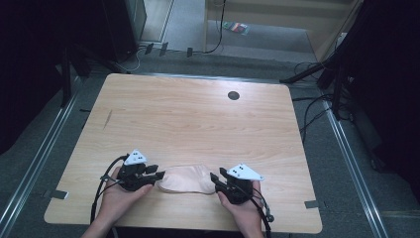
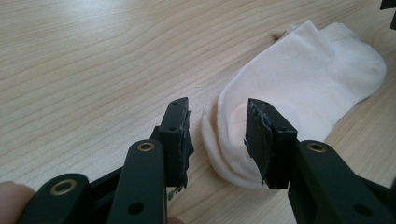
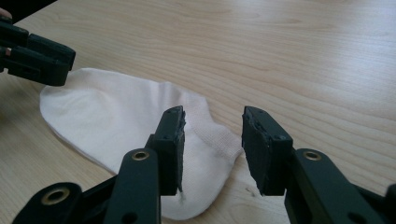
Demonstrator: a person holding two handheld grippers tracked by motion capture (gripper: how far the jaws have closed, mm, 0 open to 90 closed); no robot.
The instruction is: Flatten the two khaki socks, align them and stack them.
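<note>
Right claw [image 3: 212, 149] over sock [image 3: 116, 116] (cuff edge hidden)

A pale cream sock [image 2: 303, 79] lies on a light wood-grain desk [image 1: 198, 119] that has 1 dark round spot [image 1: 233, 95]. Each claw is black with a grey plate.

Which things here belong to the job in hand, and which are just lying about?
In the job:
- sock
- left gripper, jaws open at one end
- right gripper, jaws open at the other end

Lying about:
- dark round hole in the table
- colourful packet on the floor
</note>
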